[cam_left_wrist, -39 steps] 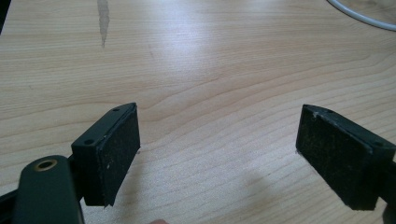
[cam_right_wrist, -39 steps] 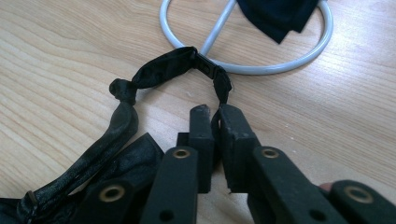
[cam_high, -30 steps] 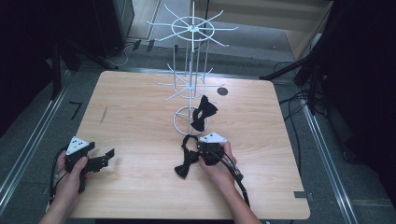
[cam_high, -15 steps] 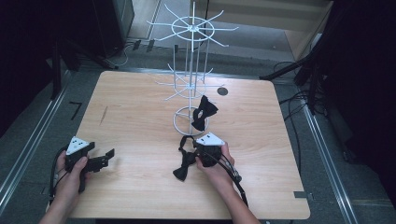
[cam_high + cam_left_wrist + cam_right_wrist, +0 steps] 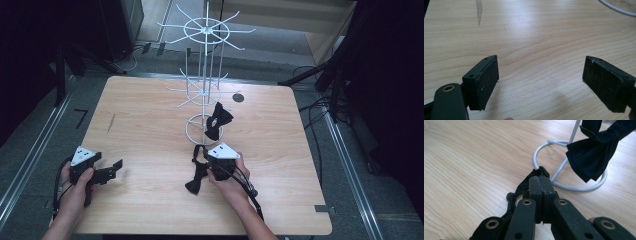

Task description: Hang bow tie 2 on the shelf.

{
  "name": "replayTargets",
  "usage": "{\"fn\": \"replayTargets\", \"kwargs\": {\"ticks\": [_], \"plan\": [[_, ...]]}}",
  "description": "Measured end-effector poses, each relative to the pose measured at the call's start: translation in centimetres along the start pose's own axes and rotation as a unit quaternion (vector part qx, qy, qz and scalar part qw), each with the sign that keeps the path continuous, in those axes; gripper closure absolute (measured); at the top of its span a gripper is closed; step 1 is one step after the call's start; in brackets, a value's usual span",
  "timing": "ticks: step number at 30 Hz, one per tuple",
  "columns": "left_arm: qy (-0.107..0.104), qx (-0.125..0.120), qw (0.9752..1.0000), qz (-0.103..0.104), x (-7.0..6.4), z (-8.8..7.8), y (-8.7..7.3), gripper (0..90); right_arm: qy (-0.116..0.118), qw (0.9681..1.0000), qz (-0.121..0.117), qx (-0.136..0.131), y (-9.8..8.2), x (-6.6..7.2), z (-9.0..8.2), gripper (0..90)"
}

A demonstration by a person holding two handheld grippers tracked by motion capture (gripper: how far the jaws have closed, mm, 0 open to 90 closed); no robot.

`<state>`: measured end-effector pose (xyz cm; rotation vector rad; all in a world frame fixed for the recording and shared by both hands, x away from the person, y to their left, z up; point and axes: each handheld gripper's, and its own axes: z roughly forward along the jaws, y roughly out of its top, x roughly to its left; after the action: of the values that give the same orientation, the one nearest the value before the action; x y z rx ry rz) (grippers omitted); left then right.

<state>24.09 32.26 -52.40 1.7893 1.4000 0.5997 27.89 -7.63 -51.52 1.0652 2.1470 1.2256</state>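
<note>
A black bow tie (image 5: 196,181) lies on the wooden table (image 5: 150,125), its strap (image 5: 524,185) pinched between the shut jaws of my right gripper (image 5: 201,154) (image 5: 540,182), just in front of the rack's ring base (image 5: 571,187). A second, dark bow tie (image 5: 219,119) (image 5: 594,155) hangs low on the white wire rack (image 5: 205,60). At the table's near left, my left gripper (image 5: 116,166) (image 5: 544,85) is open over bare wood, with nothing between its pads (image 5: 484,82).
The rack stands at the table's middle back, with bare wire arms spreading in two tiers. A small dark round hole (image 5: 238,97) sits right of it. Cables trail from both grippers toward the near edge. A dark streak (image 5: 479,10) marks the wood on the left.
My right gripper has shifted slightly left and toward me, with the bow tie's strap in it. The left gripper has stayed where it was.
</note>
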Motion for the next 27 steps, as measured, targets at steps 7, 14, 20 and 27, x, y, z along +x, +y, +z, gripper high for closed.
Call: {"fn": "replayTargets", "kwargs": {"ticks": [7,14,20,27], "plan": [[0.0,0.0,1.0,0.001,0.0,0.0,0.0,14.3,0.0,0.9998,-0.004,-0.017,0.4,0.0,-0.6,90.0],[0.0,0.0,1.0,0.0,0.0,0.0,0.0,14.3,0.0,0.9994,-0.01,-0.034,1.0,0.1,-1.3,90.0],[0.0,0.0,1.0,0.0,0.0,0.0,0.0,14.3,0.0,0.9988,-0.014,-0.047,1.3,0.2,-1.7,90.0],[-0.001,0.0,1.0,0.0,0.0,0.0,0.0,14.3,0.0,0.9977,-0.018,-0.065,1.6,0.3,-2.2,90.0]]}}
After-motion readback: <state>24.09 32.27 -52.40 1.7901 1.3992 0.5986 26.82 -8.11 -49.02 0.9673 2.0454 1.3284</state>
